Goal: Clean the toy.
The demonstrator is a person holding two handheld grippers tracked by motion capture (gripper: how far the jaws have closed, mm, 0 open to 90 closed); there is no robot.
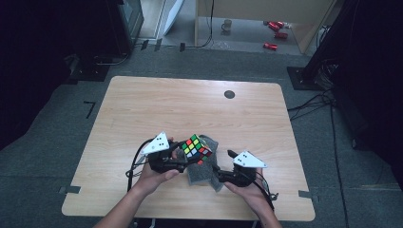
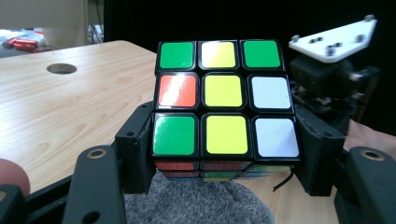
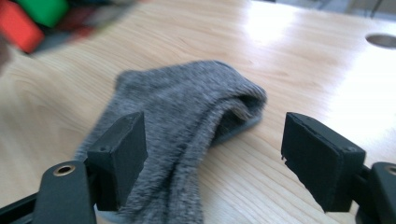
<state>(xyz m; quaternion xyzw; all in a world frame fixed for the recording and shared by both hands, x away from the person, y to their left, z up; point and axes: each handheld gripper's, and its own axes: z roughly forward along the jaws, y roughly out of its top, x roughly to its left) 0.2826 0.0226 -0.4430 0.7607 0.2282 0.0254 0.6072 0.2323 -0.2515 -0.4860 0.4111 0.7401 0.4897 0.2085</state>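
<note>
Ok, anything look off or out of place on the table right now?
Nothing damaged or spilled. The cube, scrambled, is clamped in the left claw above a crumpled grey sock. The right claw is open around the sock's end.

A scrambled puzzle cube (image 2: pixel 226 105) is clamped between the left gripper's (image 2: pixel 226 154) jaws, raised just above a grey sock (image 3: pixel 187 121) lying between the right gripper's (image 3: pixel 212 154) parted jaws.

High view: overhead, facing forward and down across whole bench (image 1: pixel 142 109). Both gripper views: low, close, along bench surface. All three share the grey sock (image 3: pixel 187 121) and Rubik's cube (image 2: pixel 224 102).
</note>
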